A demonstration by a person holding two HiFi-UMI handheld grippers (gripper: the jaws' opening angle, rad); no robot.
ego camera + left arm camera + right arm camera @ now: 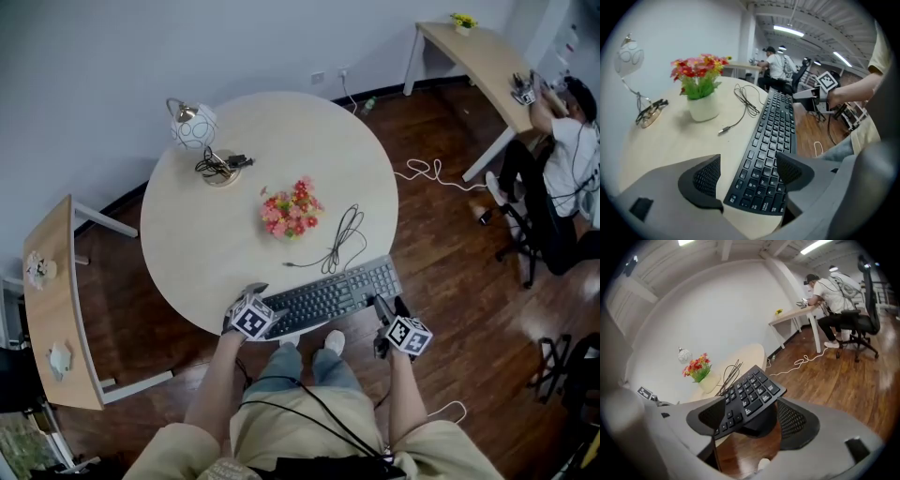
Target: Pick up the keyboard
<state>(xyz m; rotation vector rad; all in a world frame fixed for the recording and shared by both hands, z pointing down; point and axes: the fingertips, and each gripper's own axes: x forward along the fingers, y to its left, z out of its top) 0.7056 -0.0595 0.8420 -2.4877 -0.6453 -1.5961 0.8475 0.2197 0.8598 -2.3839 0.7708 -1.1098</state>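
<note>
A black keyboard (333, 295) lies at the near edge of the round wooden table (187, 234), its right end past the rim. My left gripper (255, 292) is at its left end. In the left gripper view the jaws of that gripper (747, 176) are open, with the keyboard (776, 126) reaching in between them. My right gripper (389, 309) is at the right end. In the right gripper view it (754, 420) stands open, and the overhanging end of the keyboard (747, 394) sits between its pads over the wooden floor.
The keyboard's black cable (342, 239) is coiled behind it. A pot of red flowers (292, 211) stands mid-table, and a small lamp (194, 127) with glasses at its base at the back left. A side table (52, 309) is at left. A person (562, 159) sits at a far desk (478, 56).
</note>
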